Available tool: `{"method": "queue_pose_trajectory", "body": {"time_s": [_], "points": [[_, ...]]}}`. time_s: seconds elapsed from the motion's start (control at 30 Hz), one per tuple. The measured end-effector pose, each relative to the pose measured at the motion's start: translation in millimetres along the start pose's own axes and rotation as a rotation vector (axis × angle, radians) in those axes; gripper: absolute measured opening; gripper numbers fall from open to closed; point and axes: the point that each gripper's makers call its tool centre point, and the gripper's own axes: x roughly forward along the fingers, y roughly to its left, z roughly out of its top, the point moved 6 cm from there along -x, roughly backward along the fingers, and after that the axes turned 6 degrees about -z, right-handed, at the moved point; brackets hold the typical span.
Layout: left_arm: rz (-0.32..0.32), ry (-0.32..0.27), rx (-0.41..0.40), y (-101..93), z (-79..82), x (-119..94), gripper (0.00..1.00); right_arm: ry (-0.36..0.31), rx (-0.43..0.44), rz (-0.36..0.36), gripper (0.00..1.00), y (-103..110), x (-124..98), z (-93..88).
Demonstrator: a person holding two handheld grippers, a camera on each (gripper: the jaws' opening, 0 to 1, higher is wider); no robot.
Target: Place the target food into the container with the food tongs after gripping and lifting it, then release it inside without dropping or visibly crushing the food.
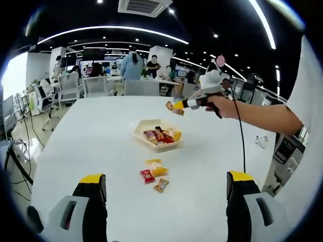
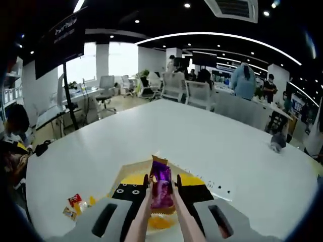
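A cream container (image 1: 158,135) holding several snack packets sits mid-table. Three loose packets (image 1: 155,172) lie in front of it. My left gripper (image 1: 166,194) stands open near the table's front edge, nothing between its jaws. From the right, a hand holds my right gripper (image 1: 177,106) above and just behind the container. It is shut on pink food tongs (image 2: 177,209), which clamp a purple snack packet (image 2: 161,185). The packet hangs over the container (image 2: 132,169), whose inside is mostly hidden by the gripper.
The white table (image 1: 96,131) stretches wide around the container. Loose packets (image 2: 74,204) lie at the lower left in the right gripper view. Office chairs (image 1: 96,85) and several people stand beyond the far edge. A small object (image 1: 261,141) lies at the table's right.
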Motion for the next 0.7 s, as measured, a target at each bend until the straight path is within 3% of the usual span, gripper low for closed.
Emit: {"method": "queue_pose_trajectory", "body": {"time_s": [0.3, 0.7], "points": [[0.008, 0.010, -0.011, 4.9, -1.5, 1.1, 1.00, 0.009, -0.001, -0.034, 0.22, -16.3, 14.5, 1.3], [0.019, 0.010, -0.006, 6.8, 0.6, 2.3, 1.00, -0.010, -0.009, -0.036, 0.25, -22.7, 21.7, 6.7]]}}
